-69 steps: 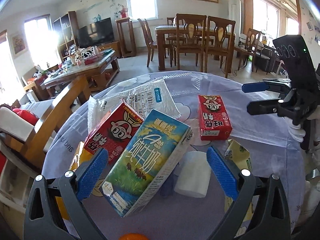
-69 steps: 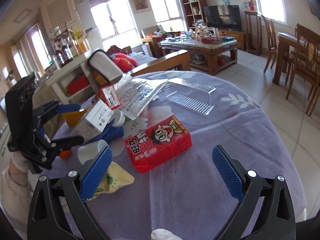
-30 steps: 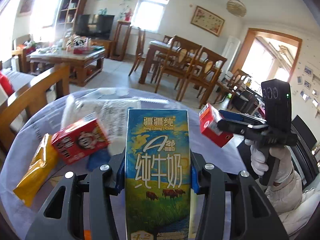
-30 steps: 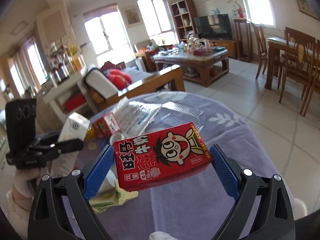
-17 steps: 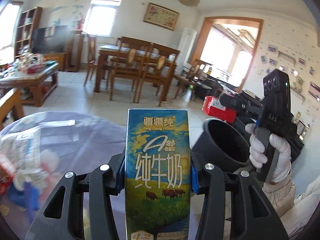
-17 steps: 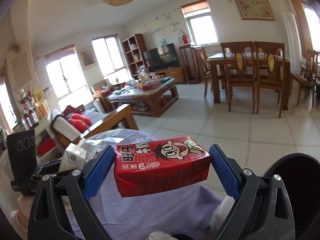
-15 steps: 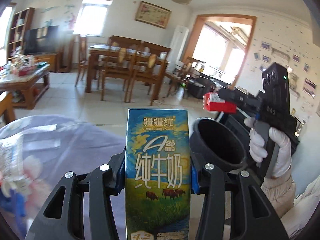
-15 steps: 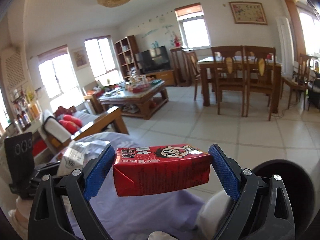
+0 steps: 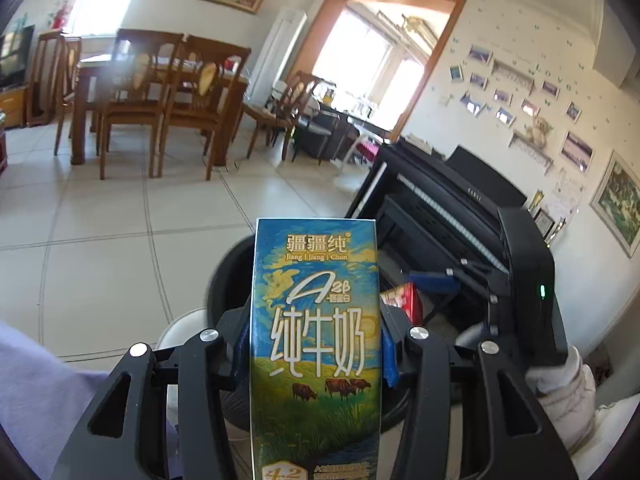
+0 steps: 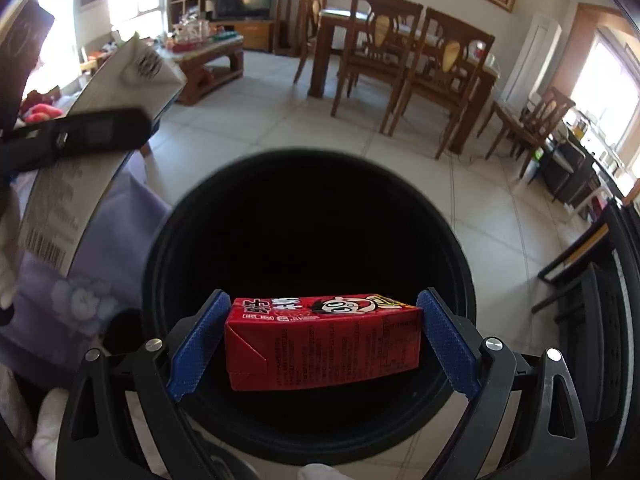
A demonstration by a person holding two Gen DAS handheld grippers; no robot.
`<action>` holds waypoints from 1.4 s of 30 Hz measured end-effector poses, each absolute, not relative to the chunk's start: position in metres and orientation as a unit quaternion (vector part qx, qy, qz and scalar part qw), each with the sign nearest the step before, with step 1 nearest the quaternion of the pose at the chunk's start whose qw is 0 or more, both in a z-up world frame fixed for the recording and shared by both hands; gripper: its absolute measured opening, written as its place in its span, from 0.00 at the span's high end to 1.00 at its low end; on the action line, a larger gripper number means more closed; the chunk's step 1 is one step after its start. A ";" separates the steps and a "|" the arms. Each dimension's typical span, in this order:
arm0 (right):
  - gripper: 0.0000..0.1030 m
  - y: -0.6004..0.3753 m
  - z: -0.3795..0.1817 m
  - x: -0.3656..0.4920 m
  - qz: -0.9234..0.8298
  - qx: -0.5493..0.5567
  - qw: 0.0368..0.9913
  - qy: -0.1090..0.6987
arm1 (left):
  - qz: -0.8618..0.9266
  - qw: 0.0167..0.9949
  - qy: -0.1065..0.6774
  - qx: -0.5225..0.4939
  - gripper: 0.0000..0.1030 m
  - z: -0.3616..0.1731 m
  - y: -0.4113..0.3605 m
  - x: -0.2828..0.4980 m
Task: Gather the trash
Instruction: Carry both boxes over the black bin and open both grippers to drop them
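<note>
My left gripper (image 9: 314, 344) is shut on a tall blue milk carton (image 9: 316, 320) and holds it upright over the near rim of a round black trash bin (image 9: 224, 280). My right gripper (image 10: 322, 344) is shut on a red drink carton (image 10: 324, 344), lying sideways between the blue pads, right over the bin's dark mouth (image 10: 312, 248). In the left wrist view the right gripper (image 9: 432, 284) and the red carton (image 9: 404, 300) show just behind the milk carton. In the right wrist view the milk carton (image 10: 100, 140) is at the upper left, in the left gripper.
The lilac tablecloth edge (image 10: 80, 264) lies left of the bin. A black piano (image 9: 440, 216) stands right behind the bin. A wooden dining table with chairs (image 10: 404, 52) stands across the tiled floor (image 9: 100, 240).
Both grippers closed on cartons on the table, lifted them and swung right away from the table. Both cartons now sit over the black bin, the red one lower toward its mouth.
</note>
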State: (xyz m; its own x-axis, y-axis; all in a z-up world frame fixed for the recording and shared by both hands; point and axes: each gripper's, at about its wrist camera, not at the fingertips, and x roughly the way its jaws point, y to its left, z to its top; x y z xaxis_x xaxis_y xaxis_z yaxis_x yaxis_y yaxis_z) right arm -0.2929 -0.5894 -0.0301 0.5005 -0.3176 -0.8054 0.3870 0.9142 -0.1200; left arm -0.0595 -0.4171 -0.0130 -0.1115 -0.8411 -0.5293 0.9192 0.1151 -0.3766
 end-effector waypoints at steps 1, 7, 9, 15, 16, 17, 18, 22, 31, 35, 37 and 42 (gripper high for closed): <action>0.10 -0.594 -0.041 -0.301 -0.202 0.050 0.863 0.461 | -0.664 0.660 0.345 0.066 0.53 -0.017 -0.429 -0.062; 0.10 -0.598 -0.068 -0.304 -0.196 0.083 0.868 0.449 | -0.652 0.654 0.365 0.119 0.53 -0.043 -0.465 -0.085; 0.10 -0.601 -0.074 -0.305 -0.191 0.084 0.869 0.448 | -0.643 0.659 0.369 0.130 0.52 -0.049 -0.469 -0.085; 0.10 -0.593 -0.074 -0.293 -0.188 0.095 0.874 0.437 | -0.631 0.664 0.379 0.131 0.52 -0.052 -0.486 -0.097; 0.09 -0.593 -0.074 -0.293 -0.190 0.097 0.876 0.433 | -0.630 0.665 0.379 0.128 0.52 -0.051 -0.484 -0.096; 0.09 -0.591 -0.074 -0.293 -0.191 0.100 0.877 0.430 | -0.630 0.666 0.379 0.125 0.51 -0.051 -0.484 -0.095; 0.06 -0.593 -0.074 -0.295 -0.191 0.104 0.877 0.428 | -0.630 0.667 0.378 0.119 0.50 -0.050 -0.483 -0.095; 0.05 -0.596 -0.070 -0.291 -0.198 0.122 0.884 0.405 | -0.631 0.679 0.363 0.101 0.37 -0.044 -0.475 -0.096; 0.05 -0.609 -0.060 -0.299 -0.186 0.119 0.940 0.261 | -0.629 0.694 0.341 0.077 0.31 -0.024 -0.439 -0.095; 0.05 -0.627 -0.053 -0.281 -0.168 0.158 0.924 0.304 | -0.624 0.705 0.330 0.071 0.31 -0.013 -0.415 -0.091; 0.05 -0.629 -0.051 -0.276 -0.169 0.162 0.923 0.305 | -0.620 0.711 0.326 0.063 0.31 -0.009 -0.403 -0.086; 0.05 -0.622 -0.055 -0.264 -0.170 0.194 0.916 0.309 | -0.614 0.721 0.319 0.045 0.31 -0.004 -0.379 -0.080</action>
